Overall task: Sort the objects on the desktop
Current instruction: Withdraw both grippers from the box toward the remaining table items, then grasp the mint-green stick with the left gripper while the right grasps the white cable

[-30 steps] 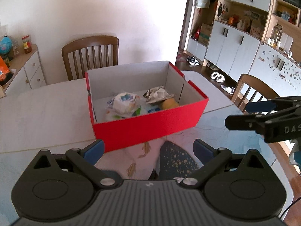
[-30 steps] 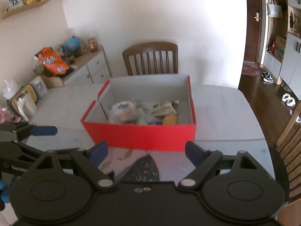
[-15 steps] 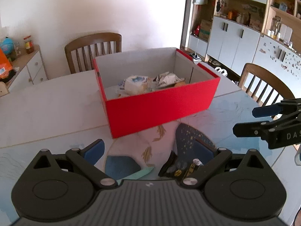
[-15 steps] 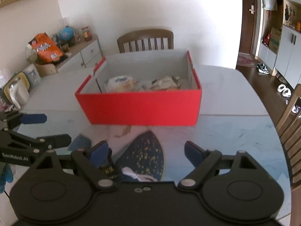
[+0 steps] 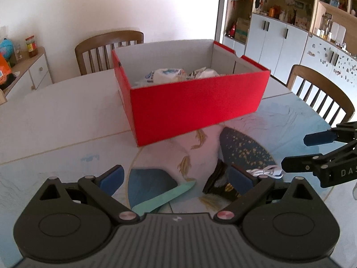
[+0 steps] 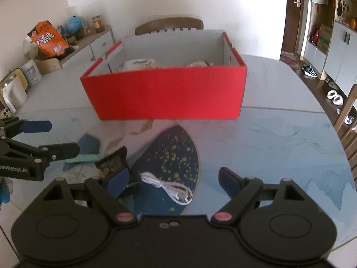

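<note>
A red cardboard box (image 5: 196, 109) (image 6: 165, 96) stands mid-table with crumpled wrappers and packets inside. In front of it, on the patterned mat, lie a coiled white cable (image 6: 167, 186) (image 5: 265, 170), a dark snack packet (image 6: 111, 162) (image 5: 219, 183) and a flat teal strip (image 5: 165, 197) (image 6: 86, 158). My left gripper (image 5: 176, 176) (image 6: 58, 137) hangs open above the teal strip, with the packet by its right finger. My right gripper (image 6: 174, 178) (image 5: 301, 151) is open above the cable. Neither touches anything.
Wooden chairs stand behind the table (image 5: 109, 49) and at its right side (image 5: 321, 93). A sideboard (image 6: 89, 42) at the left carries a snack bag, a globe and jars. White cabinets (image 5: 281, 42) line the right wall. A kettle (image 6: 13, 93) sits at the table's left edge.
Both grippers have sunk toward the table in front of the box. The cable, packet and teal strip have come into view beneath them, and the box now looms larger and higher.
</note>
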The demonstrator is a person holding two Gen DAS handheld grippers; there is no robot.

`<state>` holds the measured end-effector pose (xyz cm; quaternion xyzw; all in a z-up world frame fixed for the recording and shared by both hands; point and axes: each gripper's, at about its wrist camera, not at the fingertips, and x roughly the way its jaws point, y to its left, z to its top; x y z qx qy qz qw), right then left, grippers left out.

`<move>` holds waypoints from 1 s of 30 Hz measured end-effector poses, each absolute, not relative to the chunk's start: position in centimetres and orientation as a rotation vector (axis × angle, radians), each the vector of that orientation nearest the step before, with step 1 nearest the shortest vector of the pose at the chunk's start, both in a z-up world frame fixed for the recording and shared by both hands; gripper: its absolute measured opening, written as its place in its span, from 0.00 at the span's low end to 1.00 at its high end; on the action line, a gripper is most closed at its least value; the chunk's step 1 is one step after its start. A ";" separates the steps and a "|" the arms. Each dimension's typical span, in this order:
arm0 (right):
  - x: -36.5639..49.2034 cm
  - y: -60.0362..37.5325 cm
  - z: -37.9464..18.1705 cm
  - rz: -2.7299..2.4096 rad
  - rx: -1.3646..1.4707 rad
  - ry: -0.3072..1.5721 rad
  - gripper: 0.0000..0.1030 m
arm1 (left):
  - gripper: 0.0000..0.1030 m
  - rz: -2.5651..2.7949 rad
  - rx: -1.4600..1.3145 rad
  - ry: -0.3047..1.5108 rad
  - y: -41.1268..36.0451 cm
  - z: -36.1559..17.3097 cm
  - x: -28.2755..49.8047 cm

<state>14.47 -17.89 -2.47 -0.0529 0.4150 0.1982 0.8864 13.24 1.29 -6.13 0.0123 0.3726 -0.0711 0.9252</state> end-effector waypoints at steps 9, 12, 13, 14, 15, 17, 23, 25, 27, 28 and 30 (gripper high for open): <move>14.4 -17.5 -5.1 0.391 -0.124 0.898 0.84 | 0.97 -0.156 0.045 0.778 2.0 -8.6 13.7; 14.5 -17.4 -5.9 0.382 -0.134 0.904 0.83 | 0.97 -0.157 0.053 0.785 2.2 -9.5 13.9; 14.5 -17.3 -6.1 0.379 -0.134 0.904 0.83 | 0.96 -0.158 0.053 0.785 2.3 -9.8 14.0; 14.5 -17.3 -6.3 0.377 -0.131 0.905 0.82 | 0.94 -0.158 0.053 0.786 2.3 -10.1 14.1; 14.5 -17.4 -6.5 0.376 -0.126 0.907 0.81 | 0.94 -0.160 0.052 0.787 2.4 -10.3 14.1; 14.5 -17.3 -6.8 0.371 -0.126 0.907 0.78 | 0.93 -0.160 0.062 0.781 2.4 -10.7 14.2; 14.5 -17.3 -7.3 0.356 -0.114 0.908 0.74 | 0.87 -0.164 0.066 0.787 2.6 -11.8 14.7; 14.5 -17.1 -7.3 0.355 -0.122 0.905 0.74 | 0.85 -0.164 0.067 0.794 2.8 -12.2 14.9; 14.4 -17.0 -7.4 0.354 -0.126 0.902 0.73 | 0.84 -0.168 0.073 0.784 2.9 -12.3 14.9; 14.3 -17.0 -7.4 0.352 -0.129 0.899 0.72 | 0.84 -0.171 0.076 0.782 2.9 -12.3 14.8; 14.2 -16.9 -7.4 0.345 -0.134 0.892 0.71 | 0.81 -0.170 0.079 0.775 2.9 -12.3 14.6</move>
